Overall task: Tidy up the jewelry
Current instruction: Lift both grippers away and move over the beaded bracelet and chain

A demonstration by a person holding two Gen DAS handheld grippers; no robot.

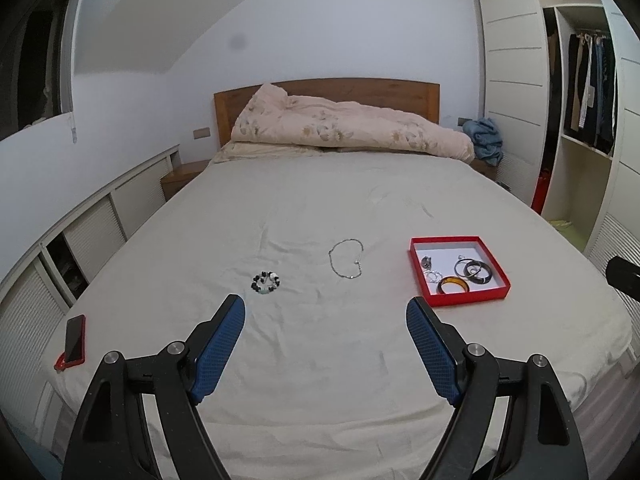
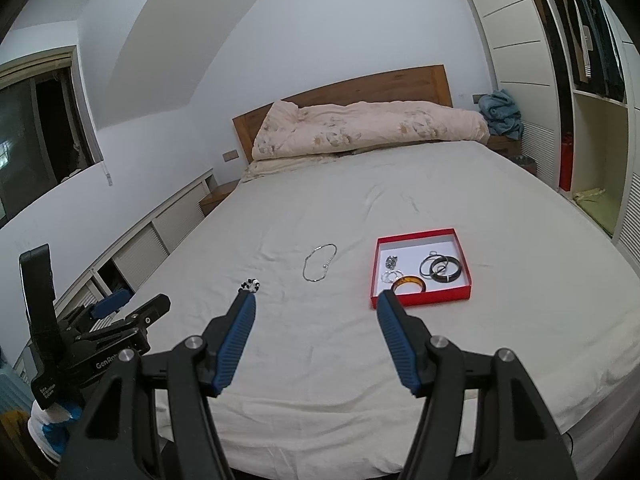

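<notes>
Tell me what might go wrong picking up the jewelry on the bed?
The thin silver chain lies flat on the soft sheet, so the jaws may slip off it or pinch fabric. The beaded bracelet could roll away. The red box already holds bangles, so dropped pieces might tangle.

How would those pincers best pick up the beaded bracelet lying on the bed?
Come straight down from above on the beaded bracelet and pinch across one side of its ring. It lies flat on the soft sheet, so no edge stands up to grab sideways. The open left gripper looks nearest.
</notes>
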